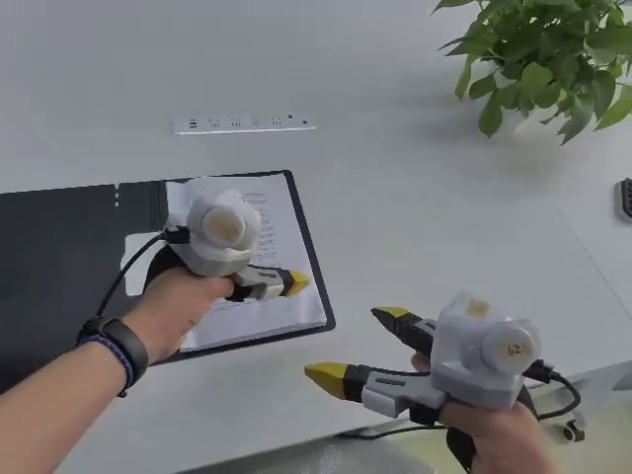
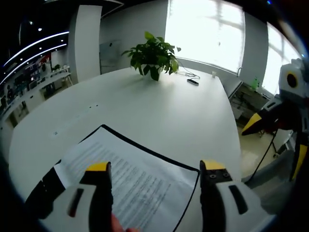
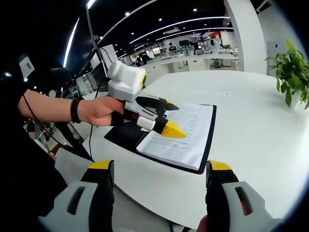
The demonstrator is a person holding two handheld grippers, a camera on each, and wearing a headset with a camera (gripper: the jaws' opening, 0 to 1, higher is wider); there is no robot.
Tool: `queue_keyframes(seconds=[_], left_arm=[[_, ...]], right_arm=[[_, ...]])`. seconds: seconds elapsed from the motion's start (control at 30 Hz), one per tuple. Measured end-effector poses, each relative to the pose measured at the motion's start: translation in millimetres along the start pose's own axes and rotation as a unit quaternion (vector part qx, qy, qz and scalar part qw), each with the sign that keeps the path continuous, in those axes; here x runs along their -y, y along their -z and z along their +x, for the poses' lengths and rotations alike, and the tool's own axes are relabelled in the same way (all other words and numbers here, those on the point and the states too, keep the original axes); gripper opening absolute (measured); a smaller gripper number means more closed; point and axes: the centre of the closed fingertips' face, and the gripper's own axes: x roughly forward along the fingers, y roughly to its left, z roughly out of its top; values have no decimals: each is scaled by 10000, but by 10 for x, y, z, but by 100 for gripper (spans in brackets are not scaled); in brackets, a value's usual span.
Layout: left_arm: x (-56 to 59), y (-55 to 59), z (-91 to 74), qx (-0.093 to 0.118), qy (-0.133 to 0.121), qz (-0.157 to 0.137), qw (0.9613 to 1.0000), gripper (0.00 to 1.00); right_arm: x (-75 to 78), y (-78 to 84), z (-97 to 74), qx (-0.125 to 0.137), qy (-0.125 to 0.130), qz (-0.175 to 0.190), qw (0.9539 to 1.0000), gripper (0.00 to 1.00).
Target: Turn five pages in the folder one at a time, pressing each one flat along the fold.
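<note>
While left tongs point(image 2: 155, 169) and right tongs point(image 1: 348, 343) gape, folder point(image 1: 286, 247) lies open, long axis crosswise

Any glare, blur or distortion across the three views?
Head view: even, soft light, faint shadow beside the plant, no glare. Left gripper view: window blown out, table edge bowed by fisheye. Right gripper view: dark ceiling, page text soft.

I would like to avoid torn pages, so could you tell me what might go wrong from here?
The left gripper hangs open over the stacked pages, so it may pinch two sheets at once. The right gripper is open and apart from the folder, so nothing holds it down; it could slide when a page is pulled.
</note>
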Motion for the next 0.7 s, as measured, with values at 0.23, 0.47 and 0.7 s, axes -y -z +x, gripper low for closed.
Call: queue_keyframes(seconds=[0.23, 0.47, 0.7], left_arm=[[96, 252, 280, -389, 137, 84, 9991, 74], [115, 447, 476, -670, 141, 161, 9975, 76], [157, 647, 612, -967, 153, 443, 9942, 77]], right_arm=[[37, 62, 0, -65, -9, 59, 10000, 77], [69, 126, 0, -131, -26, 158, 9998, 77], [73, 192, 61, -295, -102, 167, 9994, 77]])
